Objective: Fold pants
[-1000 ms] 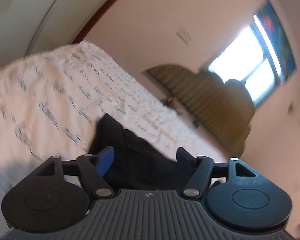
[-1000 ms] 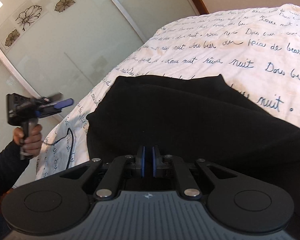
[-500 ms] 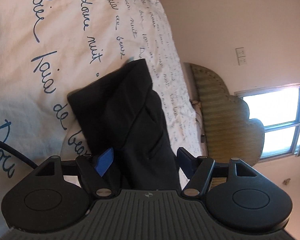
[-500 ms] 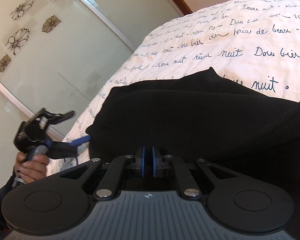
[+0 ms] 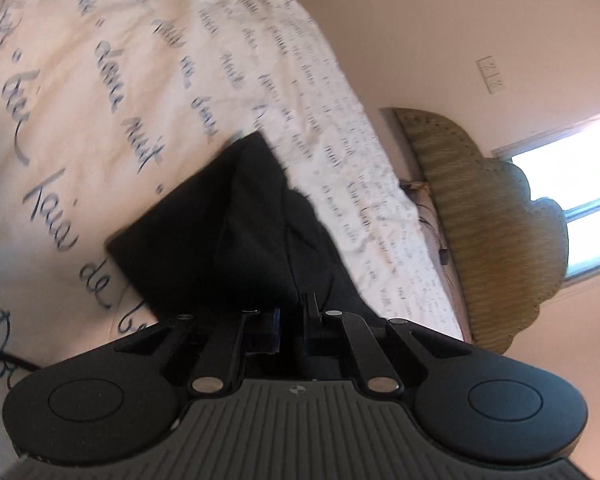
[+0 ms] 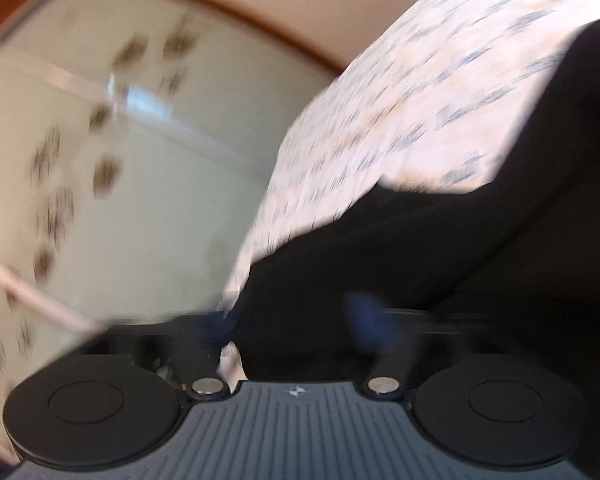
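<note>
The black pants lie folded on the white bedspread with blue script. My left gripper is shut on the near edge of the pants, its fingers close together with black cloth between them. In the blurred right wrist view the pants fill the lower right. My right gripper is open, its blue pads wide apart over the pants' edge.
A woven headboard stands at the bed's far end under a bright window. A glass wardrobe door with flower prints stands beside the bed. A black cable lies on the bedspread at the left.
My left gripper has closed on the pants' near edge. My right gripper has opened and swung quickly, blurring its view.
</note>
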The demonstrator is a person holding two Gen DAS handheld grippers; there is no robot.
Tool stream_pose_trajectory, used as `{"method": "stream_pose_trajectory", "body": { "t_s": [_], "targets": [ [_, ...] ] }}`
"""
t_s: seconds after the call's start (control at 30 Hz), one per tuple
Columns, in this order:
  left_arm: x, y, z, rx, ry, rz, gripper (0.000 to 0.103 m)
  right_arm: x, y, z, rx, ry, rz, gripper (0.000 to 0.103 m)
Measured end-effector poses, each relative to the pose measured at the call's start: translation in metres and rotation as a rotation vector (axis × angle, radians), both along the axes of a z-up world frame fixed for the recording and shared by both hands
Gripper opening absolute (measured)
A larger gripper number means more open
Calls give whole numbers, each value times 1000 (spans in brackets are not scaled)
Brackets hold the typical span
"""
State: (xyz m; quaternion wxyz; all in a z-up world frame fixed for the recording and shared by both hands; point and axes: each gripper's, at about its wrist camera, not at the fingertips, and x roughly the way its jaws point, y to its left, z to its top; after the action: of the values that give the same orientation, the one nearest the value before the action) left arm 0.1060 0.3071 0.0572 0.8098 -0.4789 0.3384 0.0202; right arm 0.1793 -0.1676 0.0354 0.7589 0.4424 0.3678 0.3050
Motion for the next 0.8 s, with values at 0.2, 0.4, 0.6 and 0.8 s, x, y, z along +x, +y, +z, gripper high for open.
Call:
{"method": "stream_pose_trajectory", "body": {
  "t_s": [0.2, 0.4, 0.6, 0.8],
  "targets": [
    [-1, 3, 31, 36, -58, -46, 8, -8, -26, -5, 58, 82, -105, 103],
    [-12, 4, 27, 29, -40, -52, 8, 22, 0, -16, -98, 206, -128, 103],
    [-25, 11, 15, 12, -25, -50, 8, 47, 30, -7, -307, 261, -176, 103],
    [-32, 16, -2, -11, -2, -53, 8, 51, 45, -11, -481, 324, -238, 43]
  ]
}}
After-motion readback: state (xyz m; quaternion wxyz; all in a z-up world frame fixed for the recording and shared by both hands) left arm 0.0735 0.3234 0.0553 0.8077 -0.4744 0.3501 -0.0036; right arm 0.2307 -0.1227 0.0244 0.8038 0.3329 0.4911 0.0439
